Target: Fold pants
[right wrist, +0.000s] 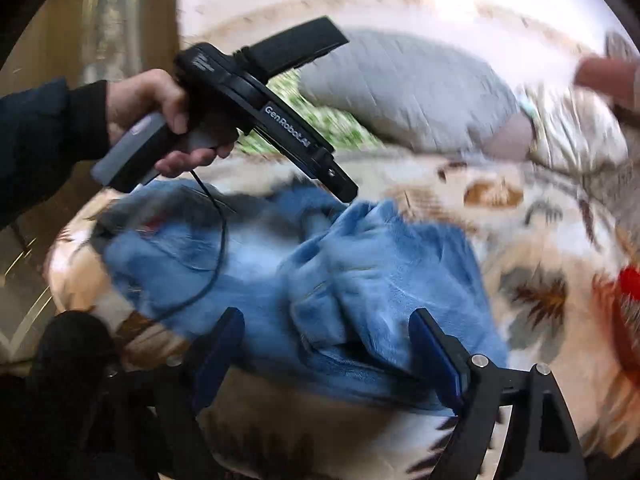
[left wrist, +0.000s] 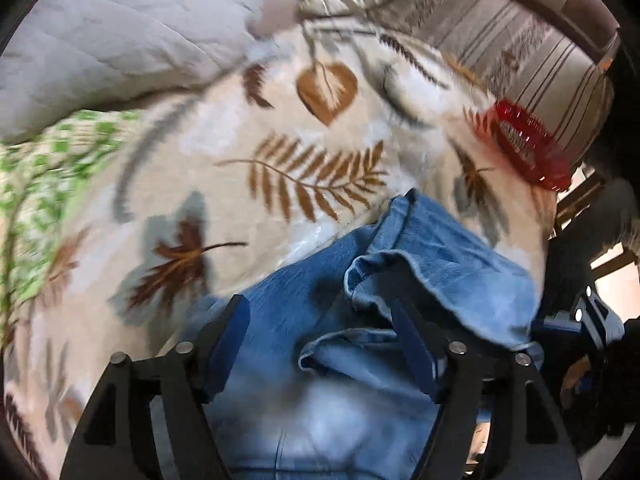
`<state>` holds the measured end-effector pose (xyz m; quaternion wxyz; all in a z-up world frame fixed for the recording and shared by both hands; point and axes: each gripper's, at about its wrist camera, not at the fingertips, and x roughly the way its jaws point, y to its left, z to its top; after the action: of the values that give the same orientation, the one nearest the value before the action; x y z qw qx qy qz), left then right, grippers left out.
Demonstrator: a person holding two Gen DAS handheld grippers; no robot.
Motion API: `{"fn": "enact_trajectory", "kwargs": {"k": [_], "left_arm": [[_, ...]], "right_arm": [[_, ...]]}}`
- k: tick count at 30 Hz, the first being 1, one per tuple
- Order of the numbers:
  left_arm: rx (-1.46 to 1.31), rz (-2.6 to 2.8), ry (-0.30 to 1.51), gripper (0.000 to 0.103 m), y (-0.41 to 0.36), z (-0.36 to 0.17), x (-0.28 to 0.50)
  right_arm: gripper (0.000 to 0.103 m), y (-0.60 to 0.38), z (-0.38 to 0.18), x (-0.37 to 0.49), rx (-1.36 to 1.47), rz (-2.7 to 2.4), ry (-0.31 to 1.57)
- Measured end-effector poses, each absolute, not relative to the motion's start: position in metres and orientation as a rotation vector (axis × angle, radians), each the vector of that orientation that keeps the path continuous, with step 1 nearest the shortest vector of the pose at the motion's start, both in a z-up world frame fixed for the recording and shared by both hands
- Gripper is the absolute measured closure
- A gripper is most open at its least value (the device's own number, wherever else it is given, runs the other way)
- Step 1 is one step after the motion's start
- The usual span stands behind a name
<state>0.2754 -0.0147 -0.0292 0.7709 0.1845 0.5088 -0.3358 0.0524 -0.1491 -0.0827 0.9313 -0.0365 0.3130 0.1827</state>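
Light blue jeans [left wrist: 440, 264] lie crumpled and doubled over on a cream blanket with brown leaves [left wrist: 248, 128]. My left gripper [left wrist: 320, 320] hangs just over them, open, its blue pads [left wrist: 232, 332] spread wide with loose denim hems between them and nothing pinched. In the right wrist view the same jeans [right wrist: 360, 264] form a rumpled heap. My right gripper [right wrist: 326, 328] is open above their near edge, and its pads [right wrist: 430, 344] press on nothing. A hand [right wrist: 160, 104] holds the left gripper [right wrist: 346, 192], which tilts down at the heap's far side.
A red plastic thing [left wrist: 528, 144] lies on the blanket beyond the jeans, at the right edge [right wrist: 630, 280] in the right wrist view. A grey quilted pillow [left wrist: 120, 40] and green patterned cloth [left wrist: 48, 168] sit farther back. Striped fabric [left wrist: 500, 32] borders the bed.
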Motion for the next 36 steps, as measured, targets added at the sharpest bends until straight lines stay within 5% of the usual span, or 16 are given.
{"fn": "enact_trajectory", "kwargs": {"k": [10, 17, 22, 28, 29, 30, 31, 36], "left_arm": [[0.305, -0.544, 1.147, 0.016, 0.047, 0.041, 0.183], [0.149, -0.523, 1.21, 0.016, 0.015, -0.011, 0.154], [0.138, -0.513, 1.247, 0.016, -0.034, -0.045, 0.165], [0.135, -0.478, 1.383, 0.016, -0.056, -0.079, 0.189], [0.132, -0.476, 1.378, 0.02, -0.055, -0.082, 0.19], [0.126, -0.49, 1.37, 0.06, -0.053, -0.085, 0.191], [0.13, -0.502, 1.385, 0.087, -0.052, -0.088, 0.192], [0.09, -0.658, 1.203, 0.087, -0.029, -0.05, 0.167]], "right_arm": [[0.01, -0.216, -0.063, 0.01, 0.012, 0.453, 0.599], [0.013, -0.238, -0.076, 0.023, -0.015, 0.509, 0.677], [0.032, -0.239, -0.091, 0.045, -0.099, 0.497, 0.754], [0.032, -0.215, -0.106, 0.06, -0.268, 0.506, 0.747], [0.033, -0.21, -0.11, 0.065, -0.283, 0.504, 0.757], [0.04, -0.206, -0.114, 0.069, -0.296, 0.51, 0.769], [0.059, -0.203, -0.117, 0.072, -0.306, 0.511, 0.784], [0.077, -0.2, -0.119, 0.072, -0.342, 0.511, 0.781]]}}
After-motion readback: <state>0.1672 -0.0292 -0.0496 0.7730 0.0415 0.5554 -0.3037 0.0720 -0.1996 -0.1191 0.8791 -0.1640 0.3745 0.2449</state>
